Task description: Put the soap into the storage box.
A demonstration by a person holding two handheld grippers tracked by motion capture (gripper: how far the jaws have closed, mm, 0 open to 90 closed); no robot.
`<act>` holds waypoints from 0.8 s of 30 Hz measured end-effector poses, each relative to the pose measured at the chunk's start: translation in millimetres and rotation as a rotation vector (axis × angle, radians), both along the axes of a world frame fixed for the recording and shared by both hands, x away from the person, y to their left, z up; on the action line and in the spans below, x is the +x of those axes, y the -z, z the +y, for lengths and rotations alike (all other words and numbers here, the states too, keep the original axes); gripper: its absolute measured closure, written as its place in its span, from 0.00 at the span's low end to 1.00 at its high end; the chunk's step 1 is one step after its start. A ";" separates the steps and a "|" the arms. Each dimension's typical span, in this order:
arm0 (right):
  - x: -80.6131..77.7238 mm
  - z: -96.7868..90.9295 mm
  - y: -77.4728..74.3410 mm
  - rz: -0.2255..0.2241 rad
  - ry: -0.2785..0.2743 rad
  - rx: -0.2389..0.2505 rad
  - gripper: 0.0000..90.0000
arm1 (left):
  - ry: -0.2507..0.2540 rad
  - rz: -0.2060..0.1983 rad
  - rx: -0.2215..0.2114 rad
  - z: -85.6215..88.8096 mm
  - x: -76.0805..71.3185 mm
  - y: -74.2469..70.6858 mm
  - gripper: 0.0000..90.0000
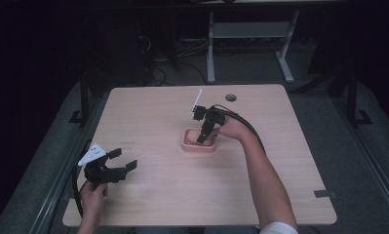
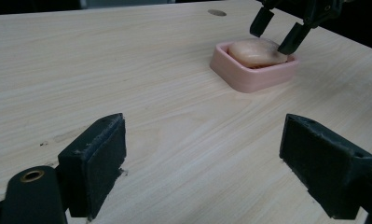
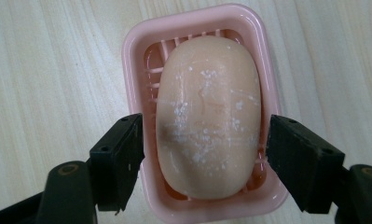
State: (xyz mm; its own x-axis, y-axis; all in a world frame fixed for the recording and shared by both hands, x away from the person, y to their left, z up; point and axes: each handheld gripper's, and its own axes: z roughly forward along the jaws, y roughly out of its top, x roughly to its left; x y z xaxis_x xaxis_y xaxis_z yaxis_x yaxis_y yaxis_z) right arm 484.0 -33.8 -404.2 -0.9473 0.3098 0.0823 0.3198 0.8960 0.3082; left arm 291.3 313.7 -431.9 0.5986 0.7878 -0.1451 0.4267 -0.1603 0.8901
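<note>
A pale peach bar of soap (image 3: 207, 116) lies in a pink slatted soap dish (image 3: 132, 60) near the middle of the wooden table (image 1: 182, 195). My right gripper (image 3: 202, 149) points down over the dish, open, one jaw on each side of the soap and neither pressing it. The left jaw stands outside the dish's wall, the right jaw at the opposite rim. In the left gripper view the dish (image 2: 253, 79), the soap (image 2: 256, 51) and the right gripper (image 2: 279, 30) sit far ahead. My left gripper (image 2: 207, 158) is open and holds nothing, low over the table's near left (image 1: 121, 163).
A round cable hole (image 1: 231, 97) sits at the table's far edge. A strip of black tape (image 1: 326, 193) marks the near right corner. White desk legs (image 1: 210, 48) and cables stand on the dark floor beyond the table.
</note>
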 end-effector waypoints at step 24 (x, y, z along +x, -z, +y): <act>-11.4 -36.4 -12.1 -0.027 0.062 0.057 0.28 | 0.005 0.006 0.004 -2.3 0.1 0.2 0.16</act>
State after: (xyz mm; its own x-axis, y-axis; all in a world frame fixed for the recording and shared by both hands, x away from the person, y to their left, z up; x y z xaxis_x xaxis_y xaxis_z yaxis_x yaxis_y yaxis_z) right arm 472.6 -70.2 -392.1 -0.9284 0.3637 0.0760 0.3652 0.8553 0.3675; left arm 291.4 311.4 -432.2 0.6017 0.7853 -0.1455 0.4310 -0.1659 0.8869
